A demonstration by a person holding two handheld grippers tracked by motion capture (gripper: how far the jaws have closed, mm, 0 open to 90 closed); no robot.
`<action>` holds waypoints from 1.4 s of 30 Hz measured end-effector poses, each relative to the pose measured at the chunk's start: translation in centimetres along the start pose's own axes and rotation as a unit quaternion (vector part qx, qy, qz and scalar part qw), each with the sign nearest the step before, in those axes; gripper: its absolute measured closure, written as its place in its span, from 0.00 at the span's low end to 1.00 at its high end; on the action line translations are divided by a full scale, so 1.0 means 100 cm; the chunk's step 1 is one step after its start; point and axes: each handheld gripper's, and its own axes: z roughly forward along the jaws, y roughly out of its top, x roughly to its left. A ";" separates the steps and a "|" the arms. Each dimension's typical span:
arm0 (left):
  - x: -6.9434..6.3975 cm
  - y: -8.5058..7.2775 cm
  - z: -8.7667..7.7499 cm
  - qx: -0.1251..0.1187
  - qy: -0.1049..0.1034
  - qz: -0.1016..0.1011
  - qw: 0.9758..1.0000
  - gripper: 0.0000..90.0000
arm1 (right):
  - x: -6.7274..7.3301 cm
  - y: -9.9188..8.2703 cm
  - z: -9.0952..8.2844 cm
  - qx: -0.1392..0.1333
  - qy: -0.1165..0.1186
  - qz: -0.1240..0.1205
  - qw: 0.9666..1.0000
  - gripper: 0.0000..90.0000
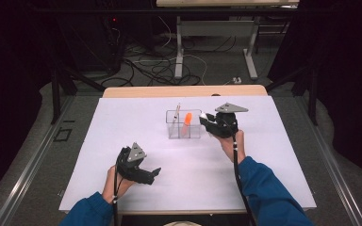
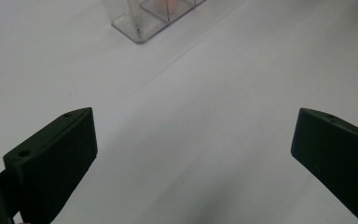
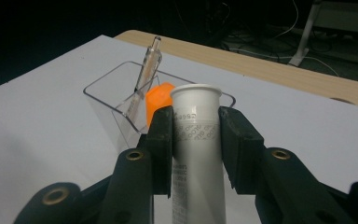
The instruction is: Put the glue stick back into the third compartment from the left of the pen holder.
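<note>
Left gripper (image 1: 141, 172): it is held low over the white tabletop (image 1: 99, 155) near the front edge, left of centre, by the person's left hand (image 1: 113, 183); its jaws are spread wide with nothing between them, and in the left gripper view bare tabletop is seen between them.
Clear organiser (image 1: 184, 125): it stands near the middle of the tabletop, toward the back edge; a clear pen (image 3: 144, 77) leans in its left compartment and an orange marker (image 1: 186, 123) in the next one.
White tube (image 3: 196, 140): it is clamped by its upper part between the right gripper's jaws, just right of the organiser and tilted toward it.
Right gripper (image 1: 207, 123): it is closed narrowly on the tube, carried by the right hand (image 1: 231, 146) with the forearm reaching in from the front edge.
Step in hand: the tube is judged to be on its way to the organiser.
Next move: the tube's lower end is to be lined up over a free compartment, clear of the marker, before it is lowered and released.
</note>
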 end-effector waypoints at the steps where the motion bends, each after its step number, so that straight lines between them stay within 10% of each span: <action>1: 0.001 0.001 -0.001 0.008 -0.007 0.000 1.000 0.00 | 0.000 0.001 0.001 -0.004 0.002 0.002 1.000 0.74; 42: 0.001 0.000 0.001 0.001 -0.004 -0.001 1.000 0.00 | -0.005 0.018 0.065 -0.069 0.000 0.022 0.997 0.74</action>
